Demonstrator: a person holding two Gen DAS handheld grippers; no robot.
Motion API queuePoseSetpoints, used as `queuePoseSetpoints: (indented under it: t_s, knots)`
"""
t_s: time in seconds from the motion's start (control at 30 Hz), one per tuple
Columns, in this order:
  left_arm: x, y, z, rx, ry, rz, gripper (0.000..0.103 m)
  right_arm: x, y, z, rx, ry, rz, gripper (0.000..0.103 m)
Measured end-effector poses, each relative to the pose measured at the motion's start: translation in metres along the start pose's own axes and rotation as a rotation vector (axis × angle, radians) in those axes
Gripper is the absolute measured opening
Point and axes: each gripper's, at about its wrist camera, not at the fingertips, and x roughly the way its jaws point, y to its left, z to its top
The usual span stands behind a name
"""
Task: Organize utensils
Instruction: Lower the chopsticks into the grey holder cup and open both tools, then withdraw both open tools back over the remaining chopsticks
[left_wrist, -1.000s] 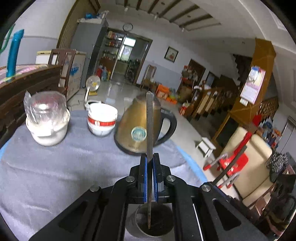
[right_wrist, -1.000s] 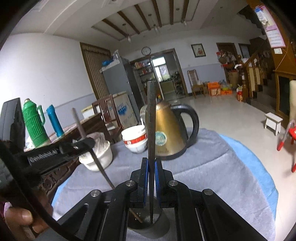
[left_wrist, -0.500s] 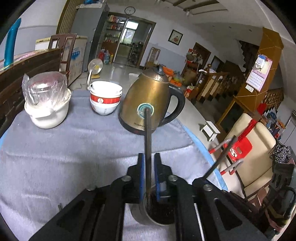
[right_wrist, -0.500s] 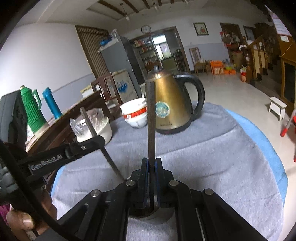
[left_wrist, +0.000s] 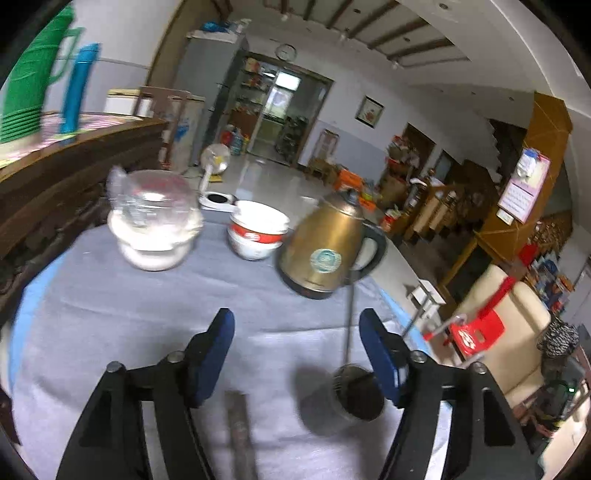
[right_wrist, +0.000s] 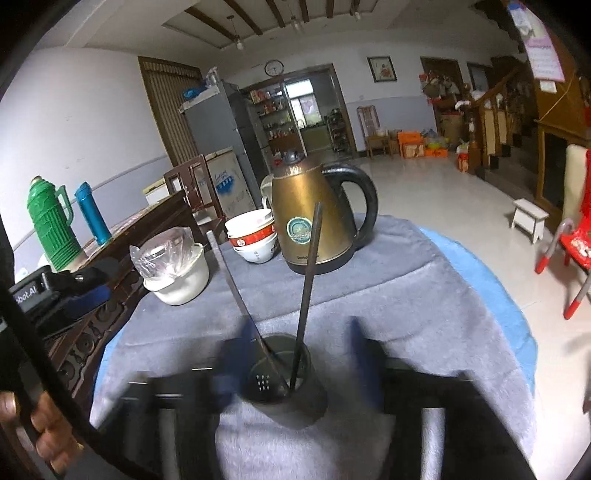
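Note:
A dark metal utensil cup (right_wrist: 282, 380) stands on the grey cloth near the table's front edge; it also shows in the left wrist view (left_wrist: 356, 393). Two long dark utensils stand in it: one upright (right_wrist: 308, 291) and one leaning left (right_wrist: 236, 288). One utensil (left_wrist: 349, 317) shows in the left wrist view. My right gripper (right_wrist: 295, 354) is open, blurred, with its jaws either side of the cup. My left gripper (left_wrist: 297, 350) is open and empty, left of the cup. Another utensil (left_wrist: 240, 435) lies on the cloth under it.
A brass kettle (right_wrist: 314, 218) stands behind the cup, with stacked bowls (right_wrist: 253, 234) and a white pot covered in plastic (right_wrist: 173, 266) to its left. A wooden cabinet with green (right_wrist: 51, 225) and blue (right_wrist: 92, 214) flasks is at the left. The table edge (right_wrist: 491, 280) curves at right.
Both grippers have opened and let go of their utensils, which now stand in the cup. The left gripper has moved left, away from the cup.

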Motion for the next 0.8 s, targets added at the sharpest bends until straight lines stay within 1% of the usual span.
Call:
queuePoseSetpoints:
  t_s: [0.07,0.17,0.23,0.3,0.37,0.4,0.43,0.57,0.8]
  knots:
    - [-0.006,0.016,-0.010,-0.004,0.011,0.048,0.076,-0.011,0.002,-0.010,-0.017,-0.001,-0.003,0.071]
    - [-0.007,0.054,-0.035,-0.036,0.073,0.159,0.076,-0.016,0.003,-0.031,-0.016,0.042,0.010,0.071]
    - [-0.004,0.077,-0.053,-0.054,0.127,0.226,0.076,-0.014,0.004,-0.049,-0.023,0.085,0.004,0.071]
    - [0.003,0.094,-0.070,-0.069,0.183,0.284,0.076,-0.006,0.004,-0.068,-0.021,0.147,0.002,0.071]
    - [0.010,0.108,-0.085,-0.079,0.240,0.322,0.076,0.004,0.003,-0.085,-0.019,0.204,-0.008,0.071]
    - [0.014,0.115,-0.094,-0.078,0.275,0.352,0.076,0.009,0.002,-0.093,-0.014,0.237,-0.014,0.071]
    - [0.017,0.118,-0.100,-0.078,0.295,0.368,0.076,0.013,0.003,-0.100,-0.013,0.263,-0.013,0.071]
    - [0.024,0.126,-0.114,-0.079,0.345,0.388,0.076,0.025,0.007,-0.118,-0.019,0.338,-0.007,0.071]
    - [0.025,0.124,-0.118,-0.057,0.363,0.382,0.076,0.029,0.015,-0.128,-0.036,0.372,-0.001,0.071]
